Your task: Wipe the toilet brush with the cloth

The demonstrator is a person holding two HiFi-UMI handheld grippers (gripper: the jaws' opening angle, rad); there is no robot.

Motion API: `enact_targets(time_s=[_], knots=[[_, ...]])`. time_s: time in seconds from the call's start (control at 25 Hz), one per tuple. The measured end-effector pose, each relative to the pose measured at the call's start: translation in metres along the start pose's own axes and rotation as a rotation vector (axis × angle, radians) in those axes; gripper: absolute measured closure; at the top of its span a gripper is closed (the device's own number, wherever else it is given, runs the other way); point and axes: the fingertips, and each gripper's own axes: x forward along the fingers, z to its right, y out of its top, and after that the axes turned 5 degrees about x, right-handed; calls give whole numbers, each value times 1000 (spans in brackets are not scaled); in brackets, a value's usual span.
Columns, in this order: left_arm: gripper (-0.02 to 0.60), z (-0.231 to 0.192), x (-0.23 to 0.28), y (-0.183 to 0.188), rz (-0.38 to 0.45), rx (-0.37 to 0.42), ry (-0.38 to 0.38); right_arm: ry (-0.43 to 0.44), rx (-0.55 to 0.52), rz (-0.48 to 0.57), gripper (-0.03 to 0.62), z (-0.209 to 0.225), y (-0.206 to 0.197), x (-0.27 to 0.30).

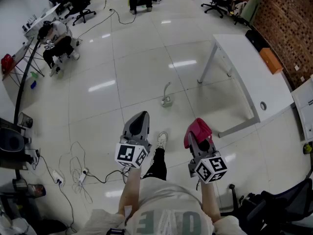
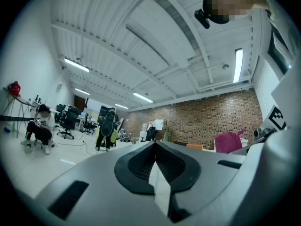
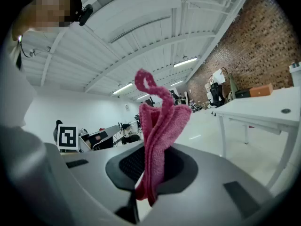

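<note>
A grey toilet brush [image 1: 167, 96] stands upright in its holder on the pale floor, ahead of both grippers and apart from them. My right gripper [image 1: 200, 141] is shut on a pink cloth [image 1: 197, 129]; in the right gripper view the cloth [image 3: 157, 126] rises in folds from between the jaws of that gripper [image 3: 150, 168]. My left gripper [image 1: 141, 116] is held level beside it, and the left gripper view shows this gripper [image 2: 155, 147] shut with nothing between its jaws. Neither gripper view shows the brush.
A white table [image 1: 254, 67] with an orange box [image 1: 270, 60] stands to the right by a brick wall. Cables and a power strip [image 1: 73, 173] lie on the floor at the left. A black chair [image 1: 274, 204] is at the bottom right. A seated person [image 1: 58, 43] is far left.
</note>
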Motion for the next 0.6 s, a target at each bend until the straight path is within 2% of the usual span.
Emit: enact_targets(time_s=[0.36, 0.48, 0.6], knots=[[578, -116, 206, 7, -17, 11, -45, 15, -39, 38, 563, 70, 117, 216], [578, -138, 255, 3, -20, 5, -56, -8, -26, 75, 563, 97, 145, 261], [578, -142, 282, -10, -46, -10, -73, -25, -34, 77, 563, 115, 158, 285]])
